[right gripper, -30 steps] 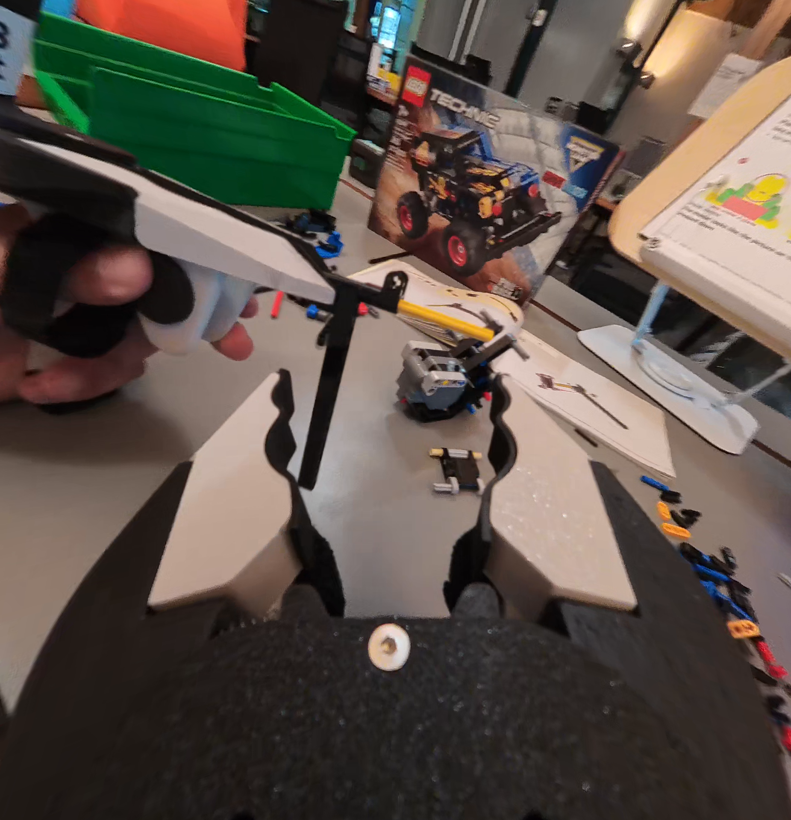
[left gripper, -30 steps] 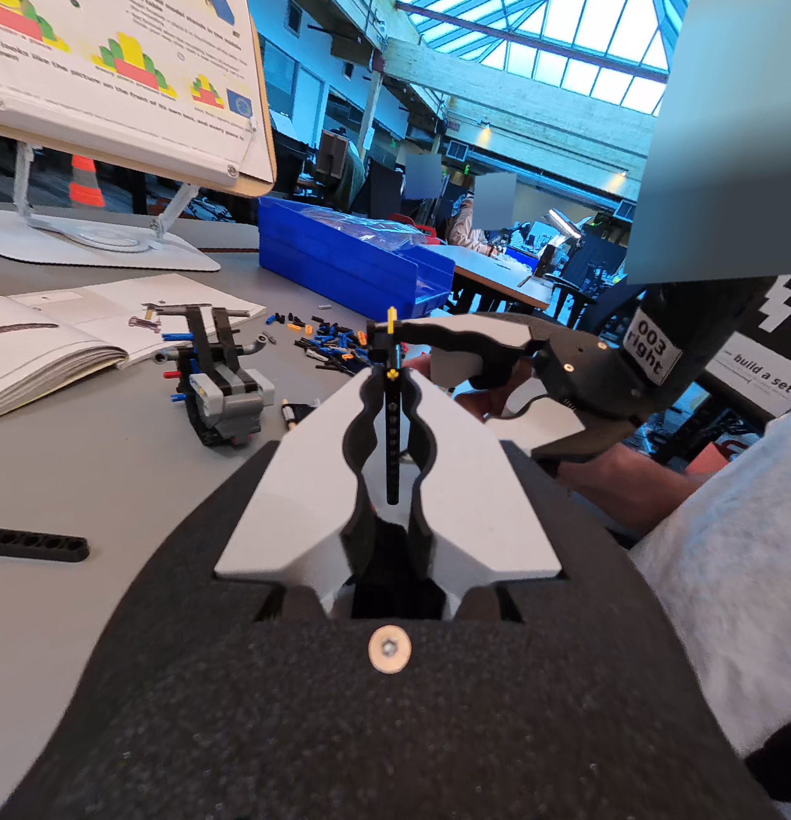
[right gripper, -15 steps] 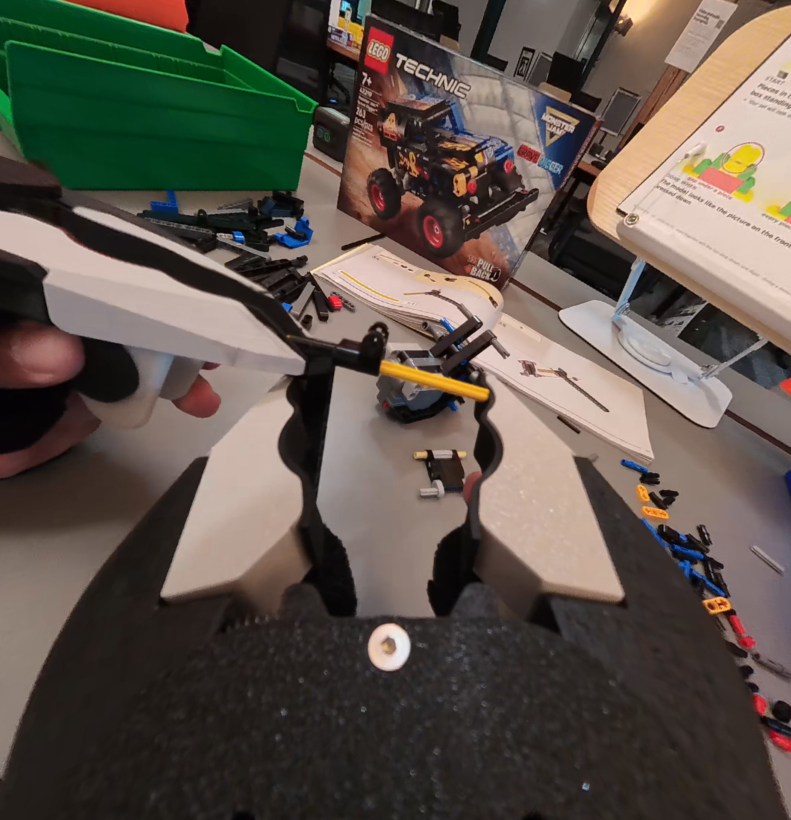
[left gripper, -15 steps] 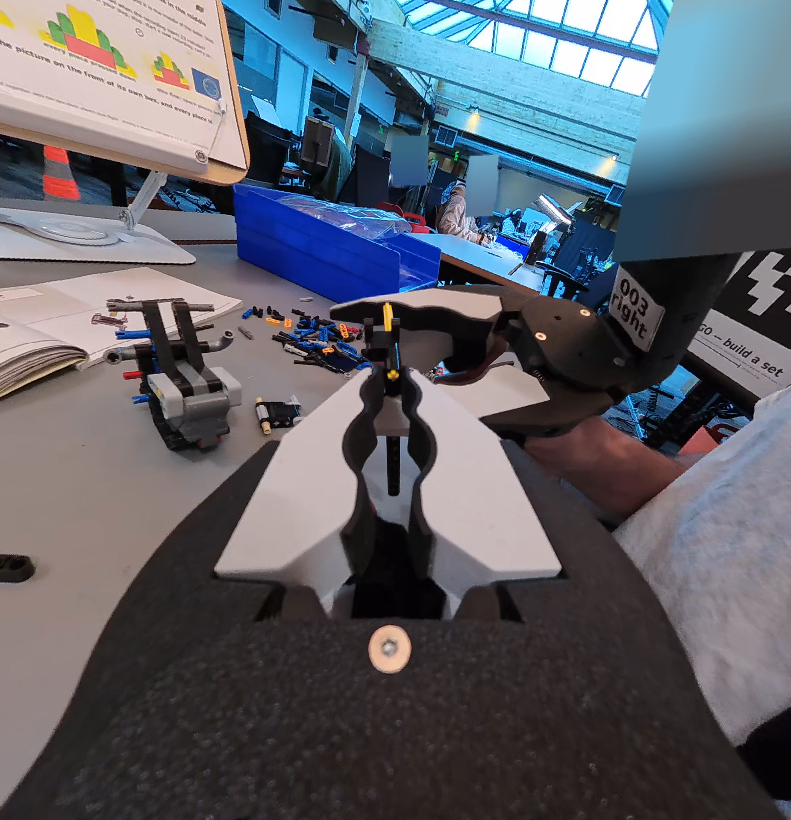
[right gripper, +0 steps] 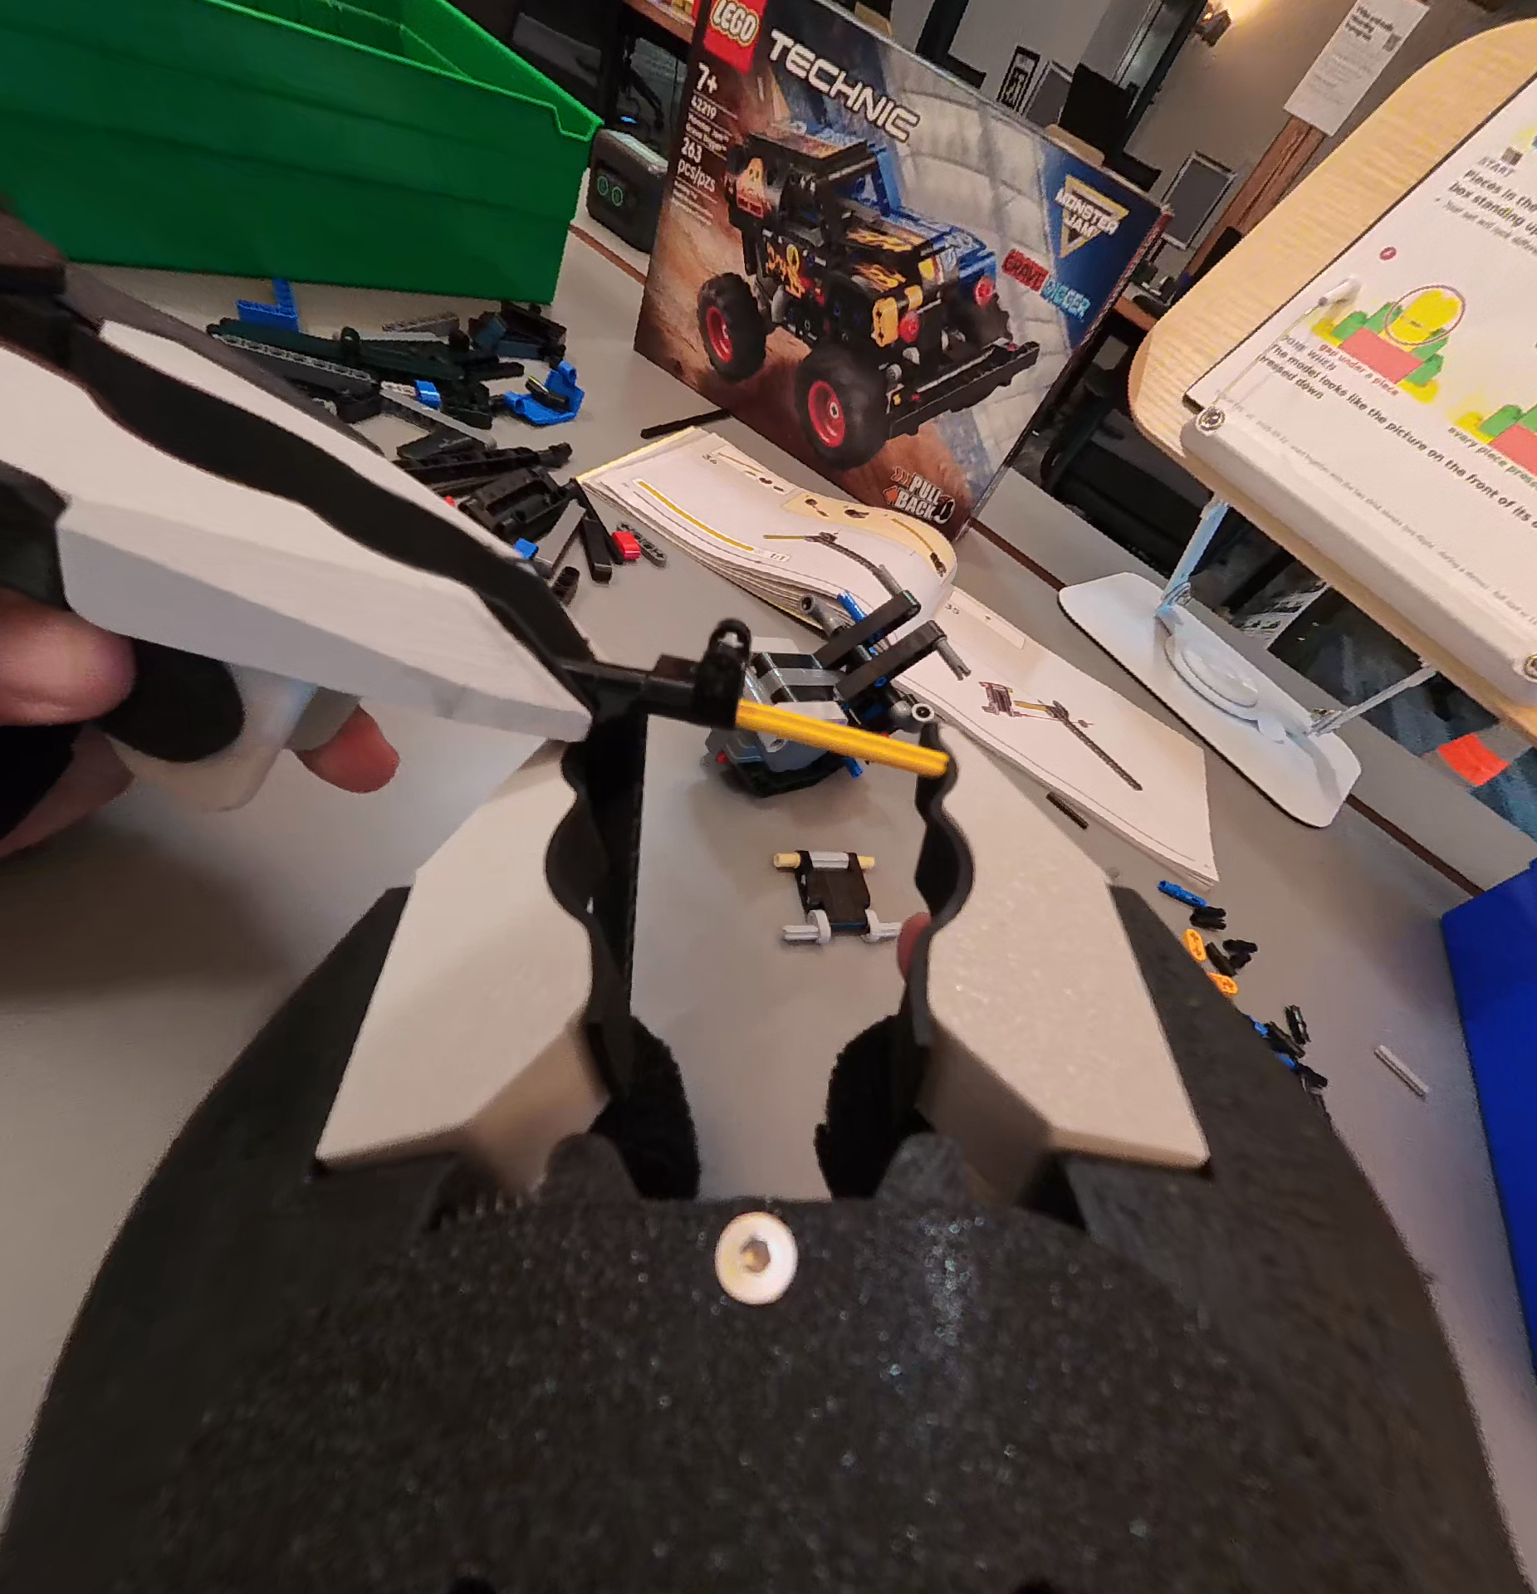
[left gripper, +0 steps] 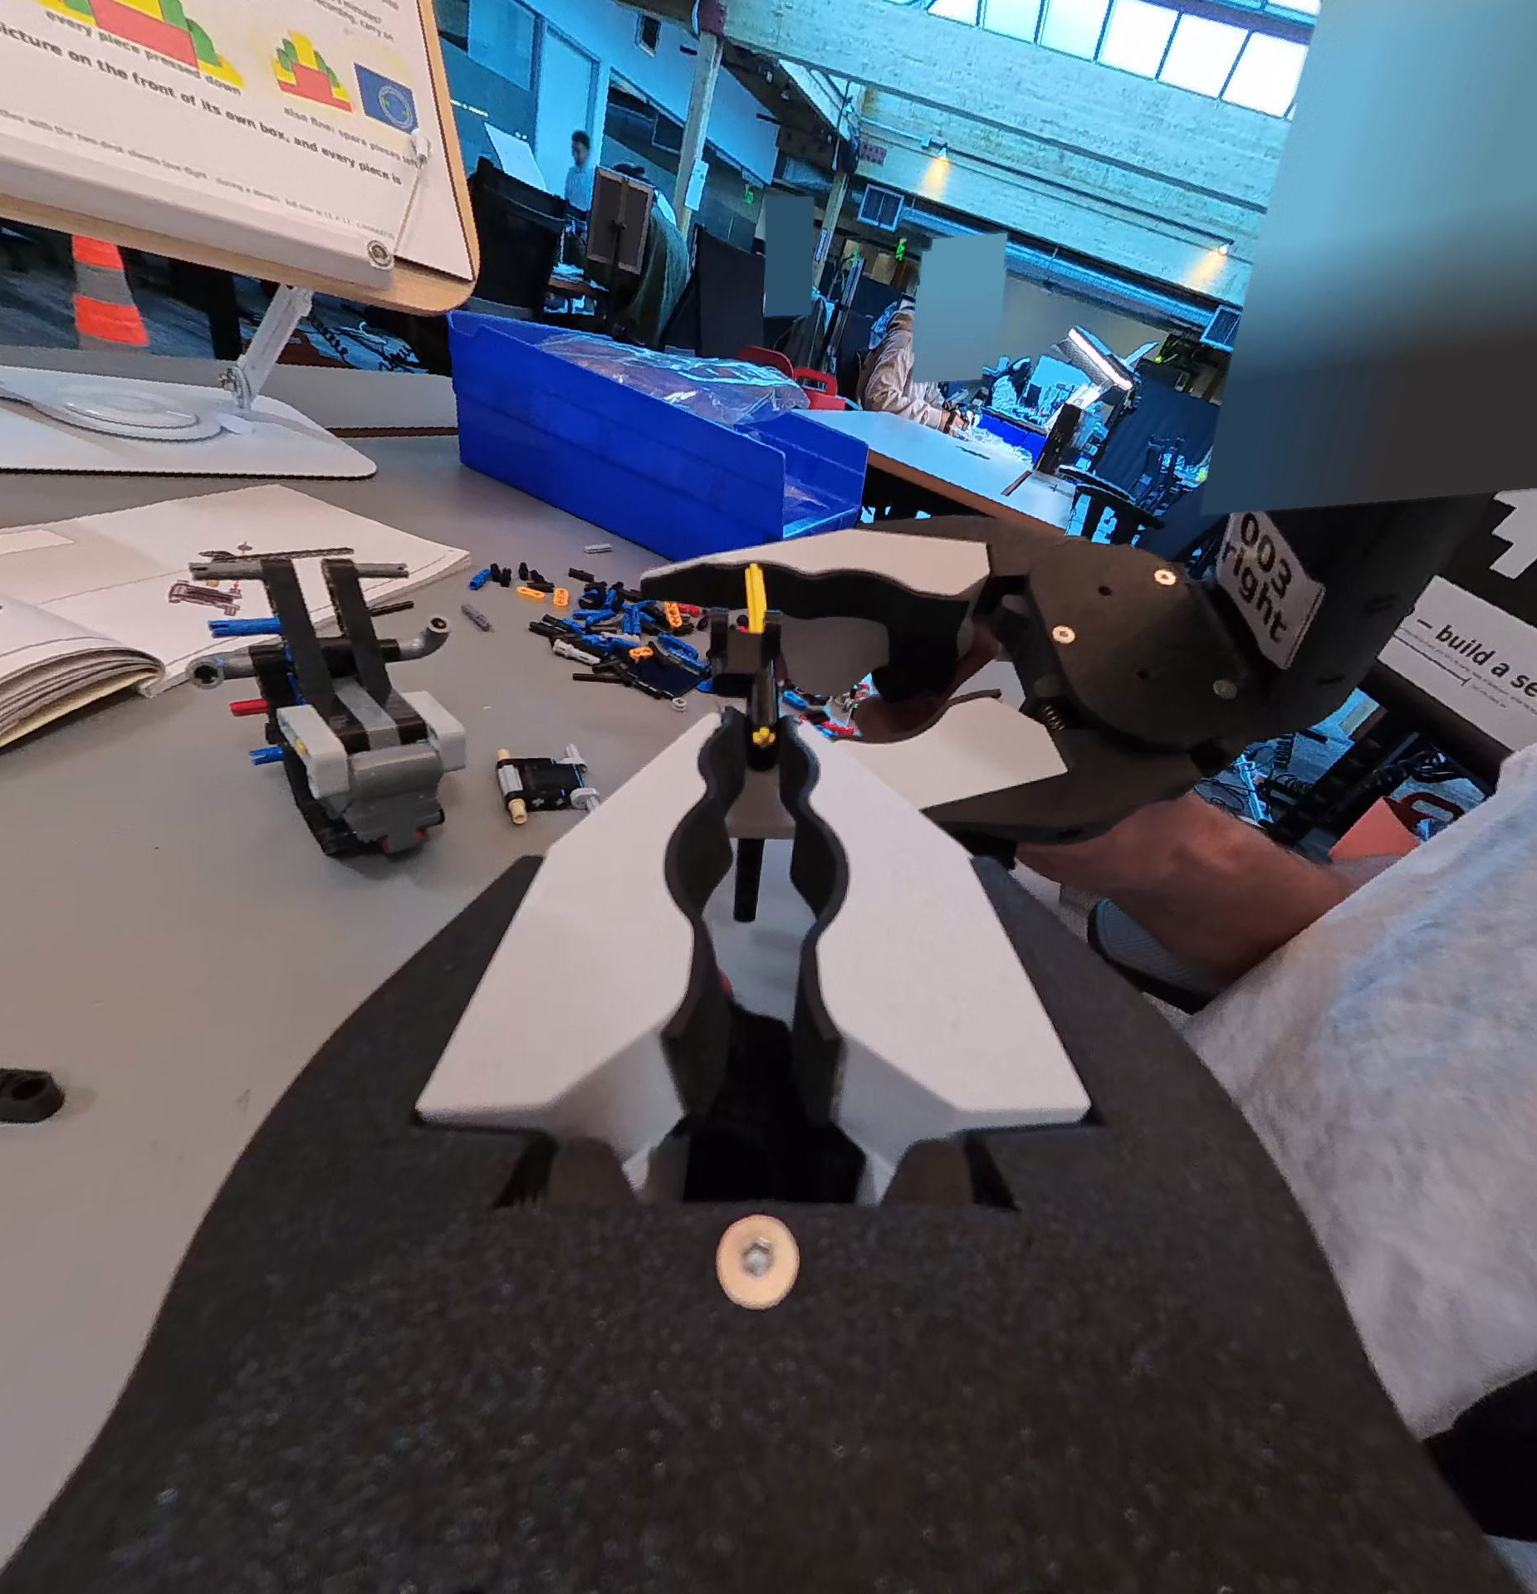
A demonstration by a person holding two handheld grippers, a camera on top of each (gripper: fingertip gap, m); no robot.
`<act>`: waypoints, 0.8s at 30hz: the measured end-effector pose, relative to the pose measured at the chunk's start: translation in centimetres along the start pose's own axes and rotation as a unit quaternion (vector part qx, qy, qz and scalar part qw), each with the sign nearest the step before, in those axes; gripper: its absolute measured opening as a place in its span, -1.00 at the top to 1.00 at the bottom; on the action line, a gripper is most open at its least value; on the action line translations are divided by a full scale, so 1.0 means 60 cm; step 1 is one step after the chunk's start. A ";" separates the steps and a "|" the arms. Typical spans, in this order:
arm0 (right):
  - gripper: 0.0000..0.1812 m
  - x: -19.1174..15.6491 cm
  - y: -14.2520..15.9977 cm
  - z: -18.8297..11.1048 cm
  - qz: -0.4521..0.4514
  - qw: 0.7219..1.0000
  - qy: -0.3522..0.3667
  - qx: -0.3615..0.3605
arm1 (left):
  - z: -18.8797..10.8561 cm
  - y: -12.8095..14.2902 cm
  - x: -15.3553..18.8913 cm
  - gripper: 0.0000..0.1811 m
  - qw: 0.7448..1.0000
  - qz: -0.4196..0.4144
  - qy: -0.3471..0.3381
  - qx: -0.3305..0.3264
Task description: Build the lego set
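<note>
Yellow axle (right gripper: pixel 842 738) pokes sideways from the black beam (right gripper: pixel 616 862) that my left tool (left gripper: pixel 758 749) clamps shut at its tip, holding the beam upright above the bench (left gripper: pixel 143 906) so the axle end stays free. My right tool (right gripper: pixel 752 759) stands wide open around that assembly, one finger just beside the beam and the other at the axle's far end; I judge it is placed to close on the axle and press it home, though whether it touches yet I cannot tell. The half-built chassis (left gripper: pixel 350 707) and a small black subassembly (right gripper: pixel 829 897) wait on the bench beyond, near the open booklet (right gripper: pixel 920 621), likely next to receive this piece.
</note>
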State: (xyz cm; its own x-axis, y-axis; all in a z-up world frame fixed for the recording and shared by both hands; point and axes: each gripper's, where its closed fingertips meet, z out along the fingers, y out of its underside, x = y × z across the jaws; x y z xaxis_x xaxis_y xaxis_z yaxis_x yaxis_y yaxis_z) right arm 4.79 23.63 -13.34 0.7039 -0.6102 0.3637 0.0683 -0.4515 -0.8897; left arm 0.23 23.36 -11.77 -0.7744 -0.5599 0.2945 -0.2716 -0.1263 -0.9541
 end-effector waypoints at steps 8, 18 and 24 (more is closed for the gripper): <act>0.22 -0.001 0.010 0.004 -0.008 1.000 0.001 -0.020 | 0.002 0.009 -0.005 0.94 1.000 0.002 -0.011 -0.019; 0.60 -0.028 0.012 0.004 -0.024 1.000 -0.001 -0.019 | 0.007 0.015 -0.006 0.94 0.999 0.010 -0.015 -0.033; 0.61 -0.031 0.009 0.006 -0.017 1.000 -0.007 -0.007 | 0.006 0.013 -0.007 0.94 0.999 0.004 -0.014 -0.029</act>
State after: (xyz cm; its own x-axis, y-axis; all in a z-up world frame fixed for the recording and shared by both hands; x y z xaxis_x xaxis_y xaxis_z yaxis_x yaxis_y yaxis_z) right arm 3.76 24.76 -14.63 0.7116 -0.5849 0.3893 0.0818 -0.4814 -0.8727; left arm 0.58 23.19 -12.66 -0.7610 -0.5827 0.2852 -0.2987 -0.0755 -0.9513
